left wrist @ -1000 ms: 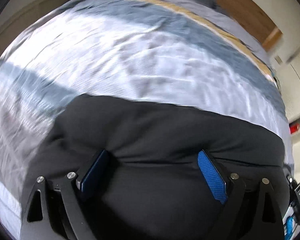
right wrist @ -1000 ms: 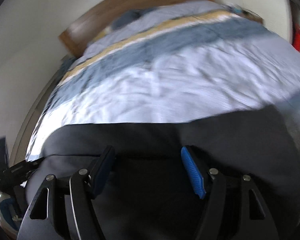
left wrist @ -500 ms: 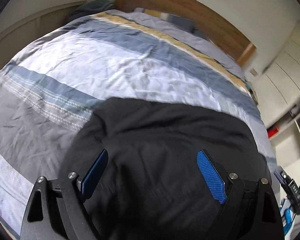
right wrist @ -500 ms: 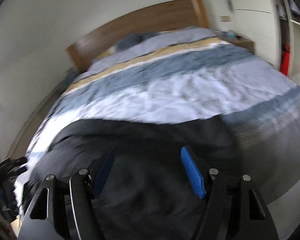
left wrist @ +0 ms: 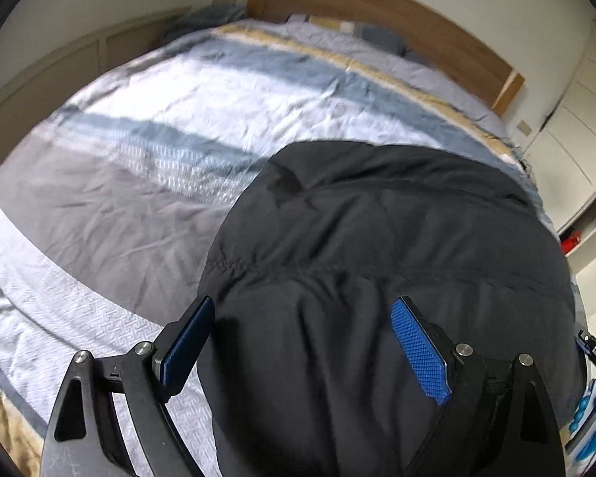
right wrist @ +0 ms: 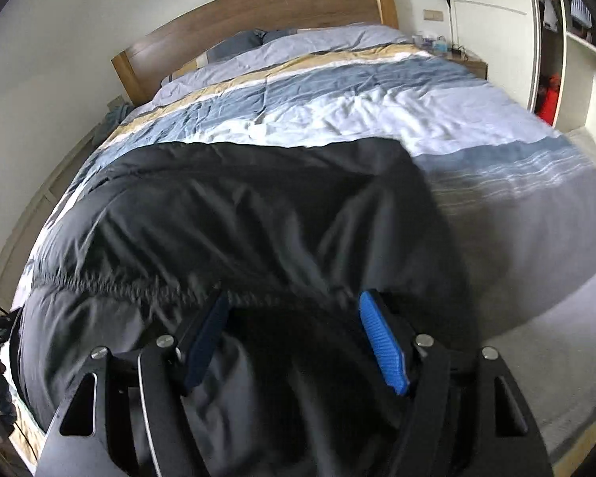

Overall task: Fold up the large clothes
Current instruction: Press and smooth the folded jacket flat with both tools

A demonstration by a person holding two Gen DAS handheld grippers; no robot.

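A large black padded garment (left wrist: 397, 238) lies spread on the striped bedcover (left wrist: 139, 159); it also shows in the right wrist view (right wrist: 218, 218). My left gripper (left wrist: 304, 314) is open, its blue-padded fingers (left wrist: 417, 349) spread above the garment's near left part, holding nothing. My right gripper (right wrist: 294, 314) is open too, its fingers (right wrist: 381, 346) spread over the garment's near right part by a gathered seam. Whether the tips touch the cloth I cannot tell.
The bedcover (right wrist: 377, 91) runs back to pillows and a wooden headboard (right wrist: 258, 4). A nightstand (right wrist: 469, 61) and wardrobe (right wrist: 496, 20) stand at the right. The bed's right edge drops to pale floor (right wrist: 556, 377). The other gripper shows at the far right (left wrist: 592, 397).
Both grippers have drawn back and up from the garment, so more of it and the bed shows. The jaws stay open throughout. The garment lies further spread out.
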